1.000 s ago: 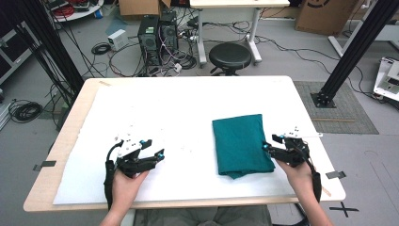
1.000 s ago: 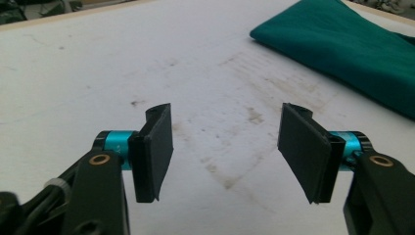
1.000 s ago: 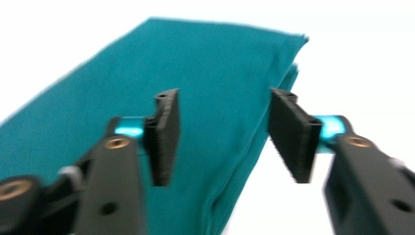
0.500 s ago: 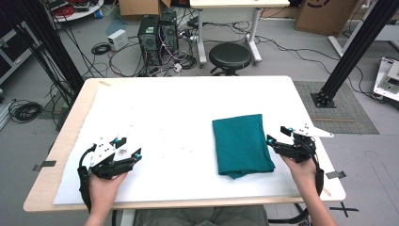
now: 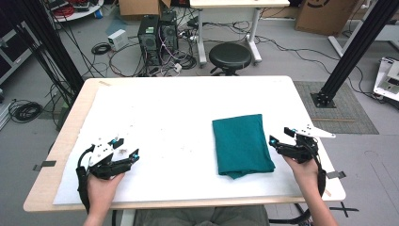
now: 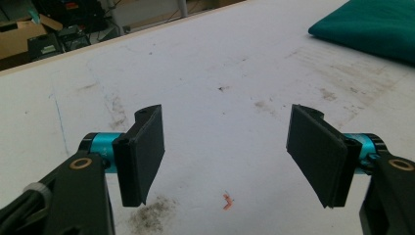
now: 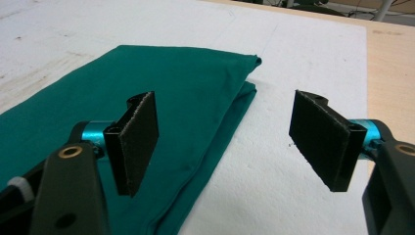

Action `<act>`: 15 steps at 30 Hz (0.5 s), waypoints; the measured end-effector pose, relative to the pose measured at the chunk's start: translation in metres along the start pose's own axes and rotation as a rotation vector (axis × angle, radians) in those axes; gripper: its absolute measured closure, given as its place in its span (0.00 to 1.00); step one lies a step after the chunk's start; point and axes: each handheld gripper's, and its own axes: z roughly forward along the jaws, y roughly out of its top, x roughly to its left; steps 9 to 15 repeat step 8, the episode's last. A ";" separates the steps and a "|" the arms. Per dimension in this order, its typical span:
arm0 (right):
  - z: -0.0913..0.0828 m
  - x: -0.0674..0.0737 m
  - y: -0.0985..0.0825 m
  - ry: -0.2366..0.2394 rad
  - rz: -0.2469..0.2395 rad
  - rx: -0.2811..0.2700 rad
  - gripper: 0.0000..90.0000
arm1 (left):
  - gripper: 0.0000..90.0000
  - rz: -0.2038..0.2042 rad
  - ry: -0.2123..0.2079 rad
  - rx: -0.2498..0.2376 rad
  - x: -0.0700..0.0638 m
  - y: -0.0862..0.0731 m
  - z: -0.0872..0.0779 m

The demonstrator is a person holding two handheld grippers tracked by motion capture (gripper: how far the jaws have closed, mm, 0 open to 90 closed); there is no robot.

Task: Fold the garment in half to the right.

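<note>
White table (image 5: 188, 108) bears folded green cloth (image 5: 241, 143); left gripper (image 5: 123, 149) and right gripper (image 5: 281, 137) have just opened wide, apparently empty.

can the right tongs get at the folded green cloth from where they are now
Probably yes. The right tongs stand open just beside the folded dark green cloth's right edge, pointing at it, and nothing lies between them on the white table cover.

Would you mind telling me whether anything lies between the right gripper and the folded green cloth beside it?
Nothing visible does. The right gripper sits just off the right edge of the folded teal-green cloth, jaws open and empty, with only bare white table covering in the narrow gap between them.
</note>
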 end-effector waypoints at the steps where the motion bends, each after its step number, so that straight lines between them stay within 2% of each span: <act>1: 0.000 0.000 0.000 -0.001 0.004 0.003 0.30 | 0.34 0.002 -0.001 0.006 0.000 0.000 0.001; 8: -0.003 -0.003 -0.004 -0.017 0.011 0.013 0.30 | 0.34 0.009 -0.007 0.013 -0.001 0.001 0.008; 15: -0.003 -0.003 -0.004 -0.017 0.011 0.013 0.30 | 0.34 0.009 -0.007 0.013 -0.001 0.001 0.008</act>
